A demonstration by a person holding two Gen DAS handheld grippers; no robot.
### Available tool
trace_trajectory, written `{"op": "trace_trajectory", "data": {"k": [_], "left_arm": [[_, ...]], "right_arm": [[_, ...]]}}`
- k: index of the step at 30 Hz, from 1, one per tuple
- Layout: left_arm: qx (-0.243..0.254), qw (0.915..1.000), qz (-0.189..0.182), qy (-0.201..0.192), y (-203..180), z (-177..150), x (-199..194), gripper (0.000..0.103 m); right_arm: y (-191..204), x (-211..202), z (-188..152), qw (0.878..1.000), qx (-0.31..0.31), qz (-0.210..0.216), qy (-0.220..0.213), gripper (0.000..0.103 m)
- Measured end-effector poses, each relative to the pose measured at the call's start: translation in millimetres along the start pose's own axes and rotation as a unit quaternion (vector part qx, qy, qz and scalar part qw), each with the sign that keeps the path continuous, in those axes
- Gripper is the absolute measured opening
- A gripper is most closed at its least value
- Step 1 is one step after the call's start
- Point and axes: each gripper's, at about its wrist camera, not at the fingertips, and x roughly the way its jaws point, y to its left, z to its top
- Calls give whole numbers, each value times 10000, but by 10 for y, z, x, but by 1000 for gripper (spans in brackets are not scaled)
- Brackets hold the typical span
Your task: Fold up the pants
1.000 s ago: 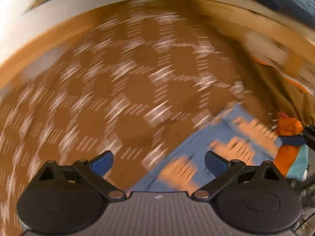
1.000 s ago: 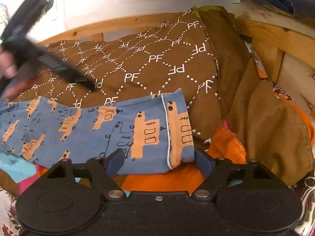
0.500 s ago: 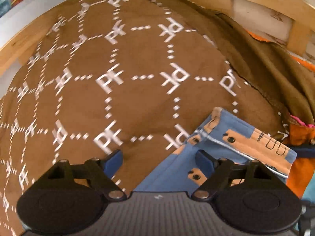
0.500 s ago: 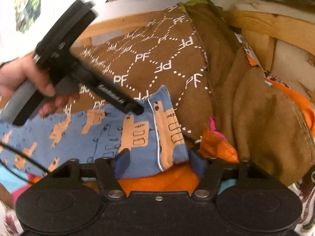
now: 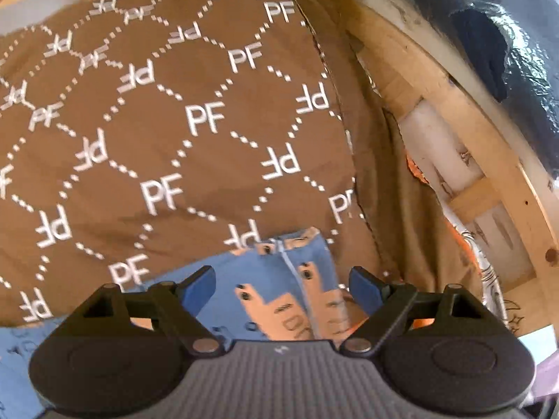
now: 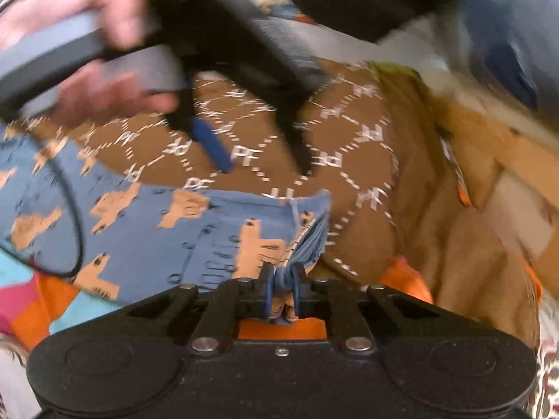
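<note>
A brown quilt [image 5: 195, 139] printed with white letters was spread over the bed inside a wooden bed frame [image 5: 464, 146], and it served as the surface on which the blue pants [image 6: 146, 241] with orange figures had been laid out flat, the leg stretching away to the left in the right wrist view. Orange and turquoise bedding [image 6: 38, 300] showed beneath the near edge of the pants.

The hem end of the pants was placed nearest both grippers, most likely so that it could be lifted and carried over for a fold. The right gripper [image 6: 281, 288] was seen closing, its jaws nearly together with a bunched pinch of blue hem cloth pressed between them. The left gripper [image 5: 281, 284] was held wide apart above the same end of the pants [image 5: 279, 296], the cloth lying below and between its fingers but not squeezed by them; it seemed to be lined up for a second grasp. In the right wrist view it [image 6: 256, 148] was seen hovering over the quilt, carried by the person's hand [image 6: 104, 66].

Compared with a second earlier, the right gripper had gone from wide open around the flat hem to pinched on it, and the hem had been gathered into folds. The left gripper had been brought round from the open quilt to the hem end.
</note>
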Motion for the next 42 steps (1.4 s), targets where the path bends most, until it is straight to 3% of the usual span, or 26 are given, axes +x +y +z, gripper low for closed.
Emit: {"op": "trace_trajectory", "data": {"k": [5, 7, 8, 9, 11, 13, 14, 16, 21, 23, 24, 25, 26, 30, 36, 42], "left_arm": [[50, 9999, 20, 134, -208, 55, 193, 86], [159, 9995, 206, 203, -312, 66, 273, 77], [223, 9990, 320, 235, -352, 66, 308, 63], [307, 9981, 454, 296, -392, 71, 360, 40], [372, 9967, 620, 378, -412, 66, 425, 16], [272, 9974, 557, 366, -383, 47, 442, 9], [264, 9976, 542, 335, -372, 40, 431, 8], [242, 9983, 461, 264, -335, 33, 383, 7], [44, 9995, 225, 222, -211, 71, 311, 6], [47, 9997, 162, 182, -184, 71, 278, 6], [14, 9998, 123, 148, -186, 83, 312, 6], [-24, 9999, 81, 127, -162, 70, 291, 6], [-85, 9999, 34, 112, -133, 59, 275, 6], [-390, 9990, -231, 9, 24, 34, 193, 5], [-806, 9926, -850, -320, 341, -145, -143, 5], [-1011, 9889, -862, -666, 762, -441, -584, 5]], "right_arm": [[139, 6, 0, 9992, -407, -3, -44, 11], [152, 5, 2, 9990, -449, 9, -55, 11], [155, 4, 2, 9989, -456, 21, -57, 11], [159, -2, -1, 9989, -460, 32, -54, 11], [142, -15, -4, 9991, -430, 48, -46, 13], [89, -38, -19, 9993, -370, 29, -52, 23], [80, -45, -18, 9994, -357, -6, -45, 26], [55, -46, -21, 9994, -333, -116, -12, 48], [-38, 11, -10, 10000, 34, 40, 63, 52], [-94, 70, -21, 9994, 273, 173, 125, 49], [-110, 87, -24, 9991, 352, 194, 148, 42], [-122, 103, -24, 9989, 409, 178, 157, 24], [-126, 106, -32, 9988, 442, 169, 147, 15], [-132, 39, -35, 9979, 588, 264, -1, 12], [173, -162, 51, 9988, 151, 265, -377, 11], [791, -315, 244, 9954, -627, 463, -557, 11]]}}
